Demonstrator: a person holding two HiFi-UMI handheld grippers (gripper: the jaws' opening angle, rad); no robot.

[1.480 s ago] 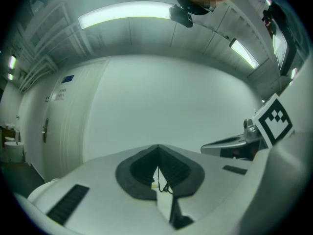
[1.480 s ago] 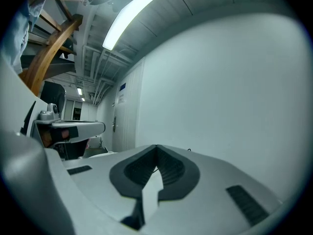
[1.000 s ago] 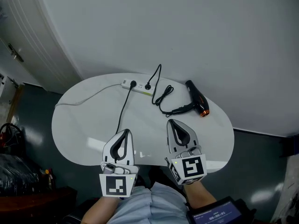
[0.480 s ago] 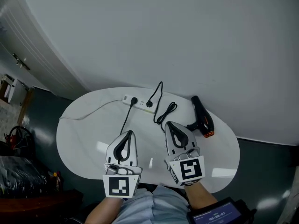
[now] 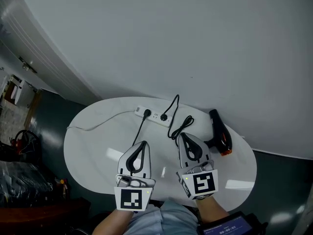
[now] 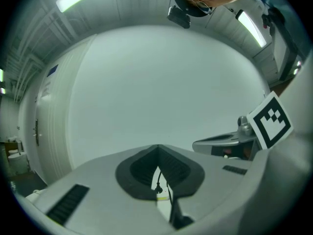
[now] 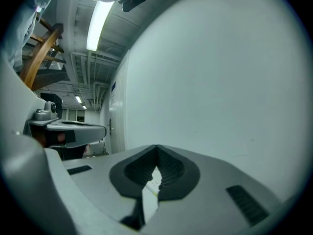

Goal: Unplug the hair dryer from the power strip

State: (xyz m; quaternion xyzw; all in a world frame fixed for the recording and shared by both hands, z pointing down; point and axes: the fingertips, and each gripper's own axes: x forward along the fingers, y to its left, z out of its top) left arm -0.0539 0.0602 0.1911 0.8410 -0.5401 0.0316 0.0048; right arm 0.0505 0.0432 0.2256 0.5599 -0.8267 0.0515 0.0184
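dryer (image 5: 221,137): lying on surface (image 5: 93,146), right of strip (image 5: 155,115) | plug (image 5: 164,117): in strip, dryer-side socket | left tongs (image 5: 143,144): closed, empty, on near side of strip | right tongs (image 5: 183,136): closed, empty, near side of strip, toward dryer

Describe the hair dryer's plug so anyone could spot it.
On the white oval table, a power strip lies near the far edge. Of its two black plugs, the hair dryer's plug is the right one, its cord looping toward the black-and-orange hair dryer.
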